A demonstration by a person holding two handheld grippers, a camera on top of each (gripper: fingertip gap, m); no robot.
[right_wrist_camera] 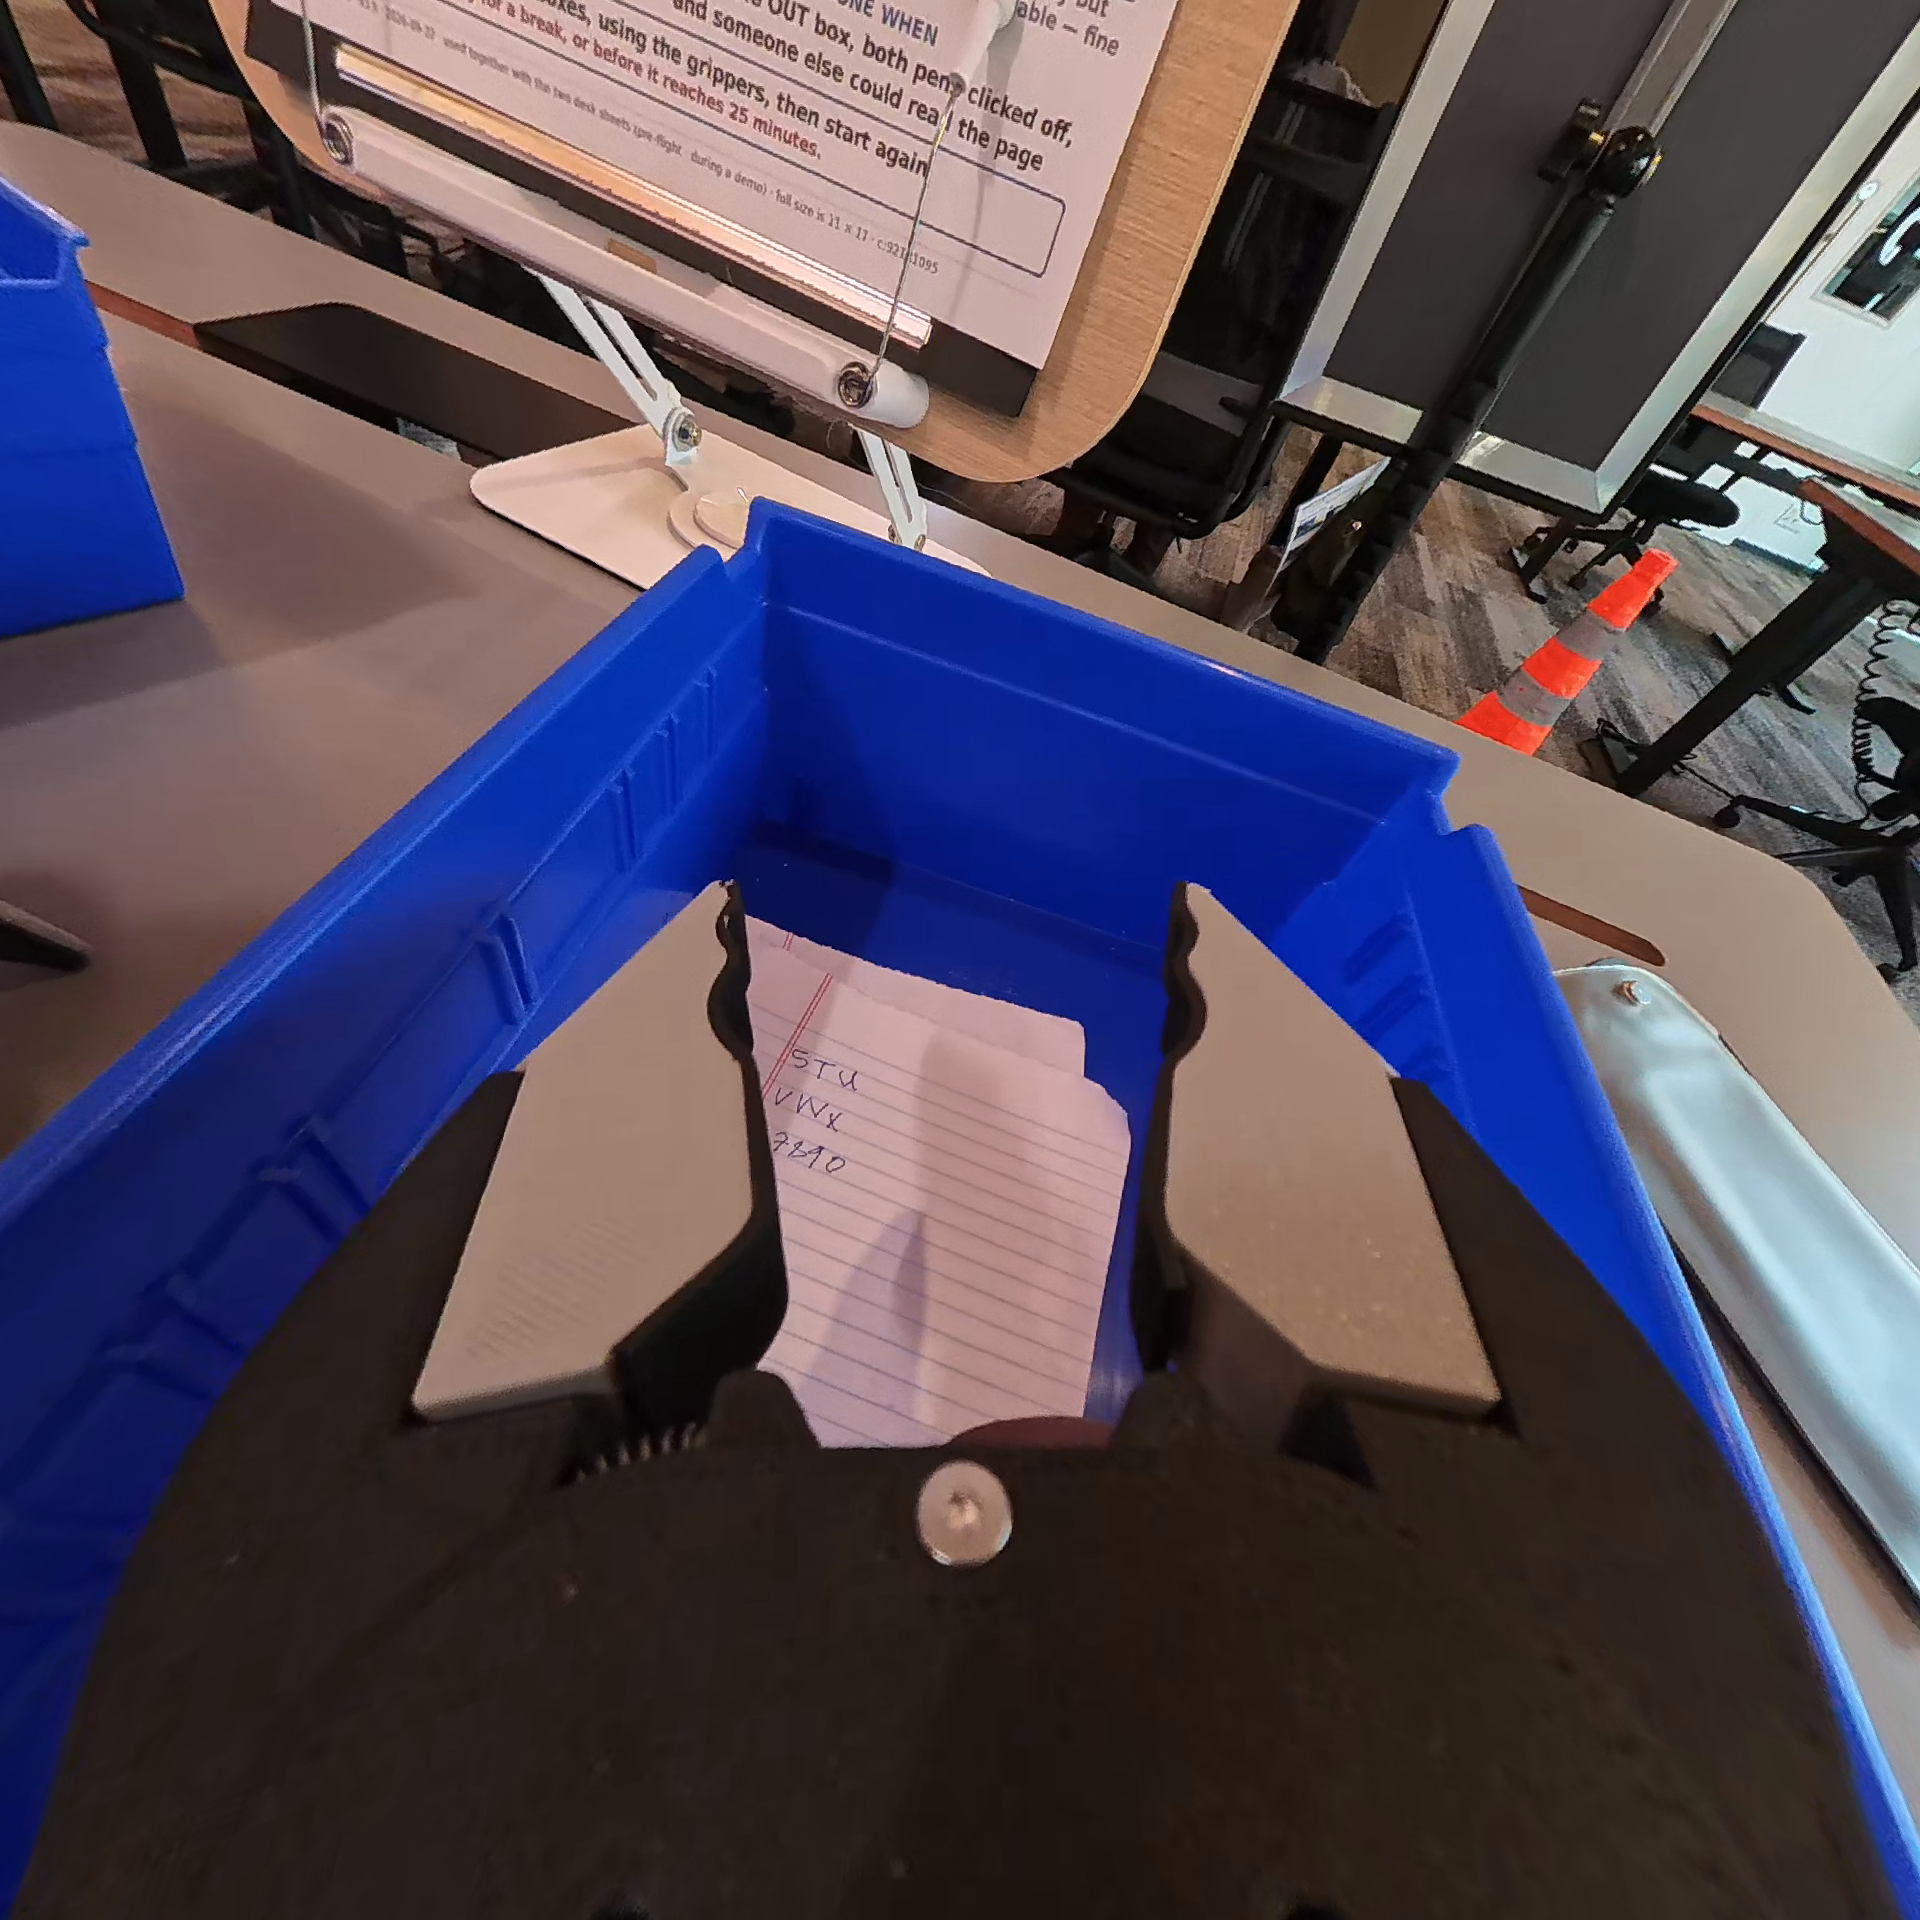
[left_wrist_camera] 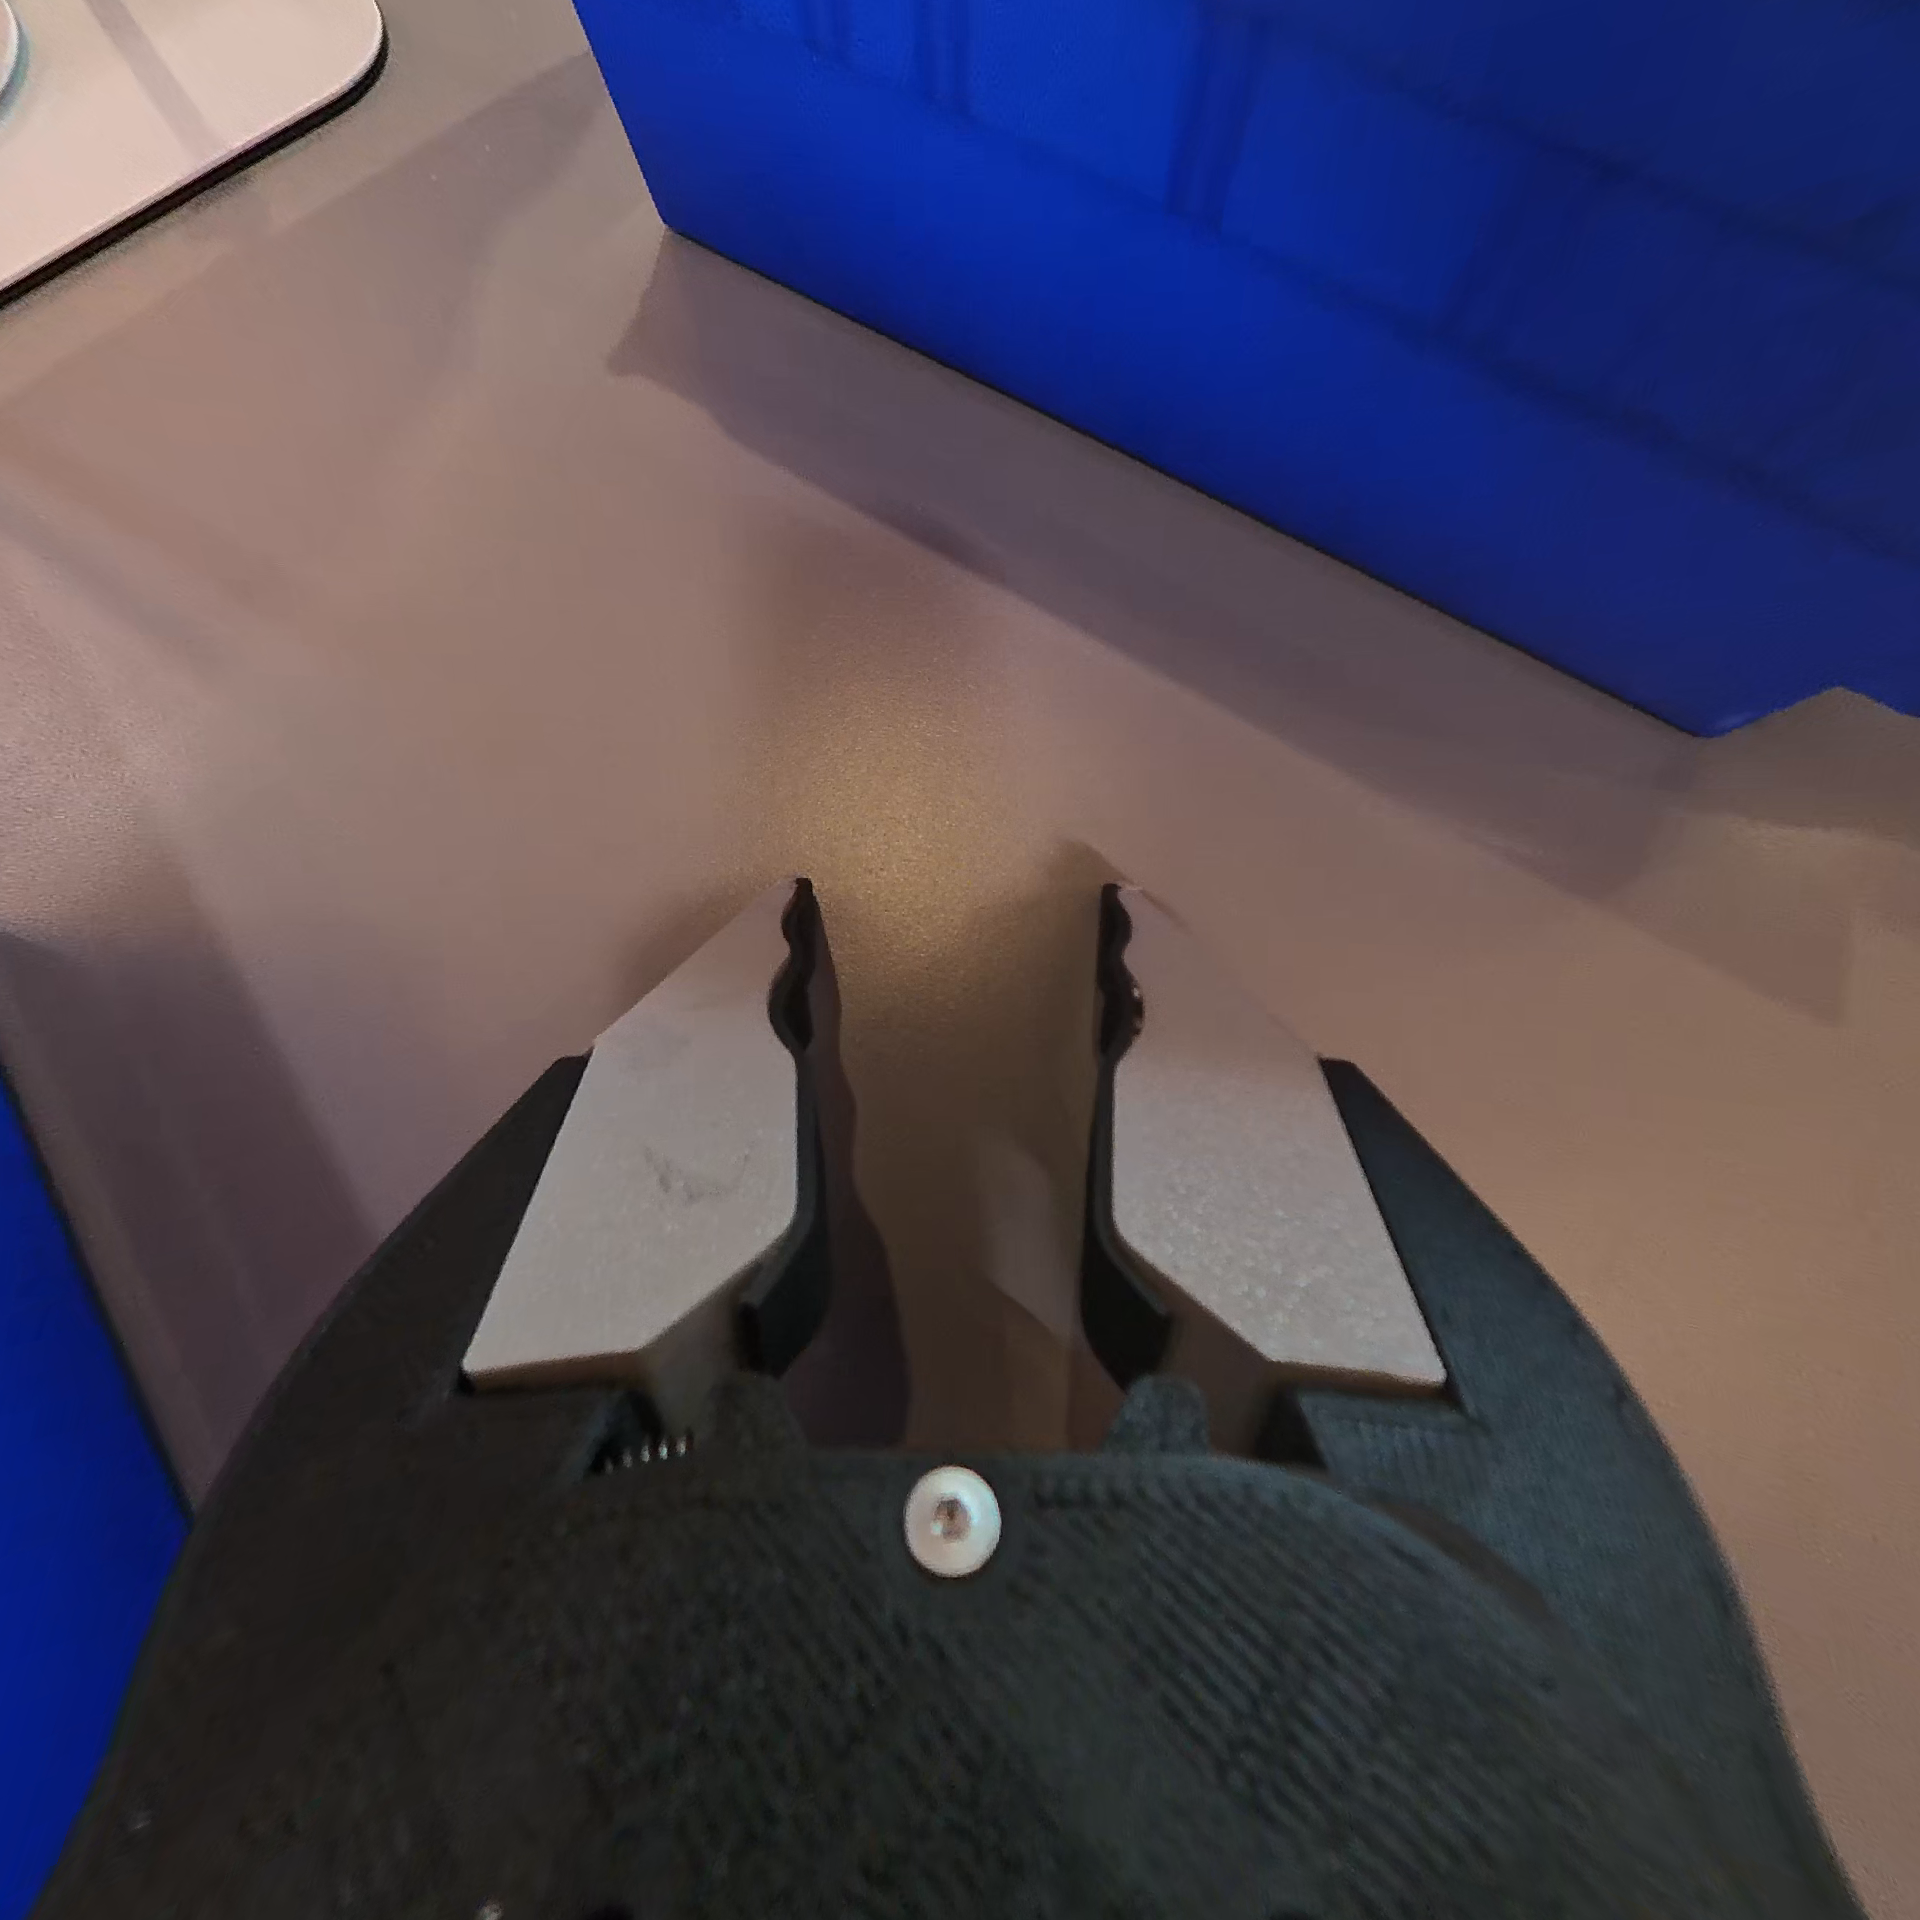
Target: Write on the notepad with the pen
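While both tools (left_wrist_camera: 954,888) (right_wrist_camera: 951,894) gape, lined paper (right_wrist_camera: 940,1195) lies in glossy plastic bin (right_wrist_camera: 582,831).

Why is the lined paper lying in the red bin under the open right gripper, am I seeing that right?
Not quite: the bin is blue, not red. The rest is right. The right wrist view shows the lined paper lying on the bin's floor, with the right gripper above it, open and holding nothing.
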